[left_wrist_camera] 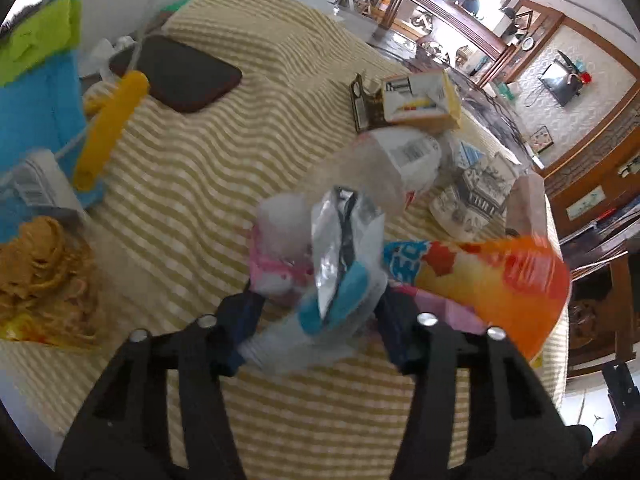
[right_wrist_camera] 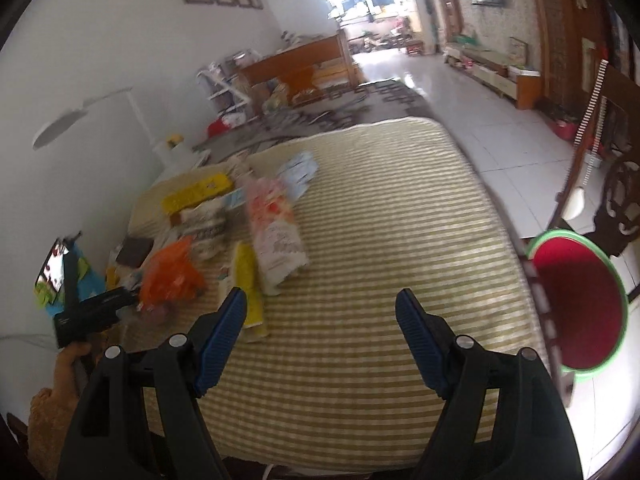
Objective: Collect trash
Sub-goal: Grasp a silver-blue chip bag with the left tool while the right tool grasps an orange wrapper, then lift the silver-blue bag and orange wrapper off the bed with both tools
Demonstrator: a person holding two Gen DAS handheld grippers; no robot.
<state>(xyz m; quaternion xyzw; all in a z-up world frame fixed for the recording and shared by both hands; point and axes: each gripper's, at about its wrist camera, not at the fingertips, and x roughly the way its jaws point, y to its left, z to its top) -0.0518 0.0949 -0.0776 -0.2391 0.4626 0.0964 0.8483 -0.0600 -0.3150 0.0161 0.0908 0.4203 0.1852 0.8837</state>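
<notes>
My left gripper [left_wrist_camera: 316, 304] is shut on a crumpled silver, blue and clear wrapper [left_wrist_camera: 340, 240] at the near edge of a trash pile on the striped tablecloth [left_wrist_camera: 192, 184]. An orange snack bag [left_wrist_camera: 500, 280] lies just right of it, with a pink wrapper [left_wrist_camera: 276, 268] on its left. Behind them are a clear plastic container with a barcode [left_wrist_camera: 400, 156], a patterned paper cup [left_wrist_camera: 472, 196] and a yellow carton [left_wrist_camera: 420, 100]. My right gripper [right_wrist_camera: 320, 296] stands open above bare cloth, with nothing between its blue pads. A yellow wrapper [right_wrist_camera: 248, 280] lies just left of it.
A red bin with a green rim [right_wrist_camera: 576, 304] stands off the table's right edge. A dark phone [left_wrist_camera: 180, 74], a yellow tube [left_wrist_camera: 108, 128] and blue-green fabric [left_wrist_camera: 36, 80] lie at the left. A white and pink bag [right_wrist_camera: 276, 236] lies mid-table. A hand [right_wrist_camera: 68, 360] holds the left gripper.
</notes>
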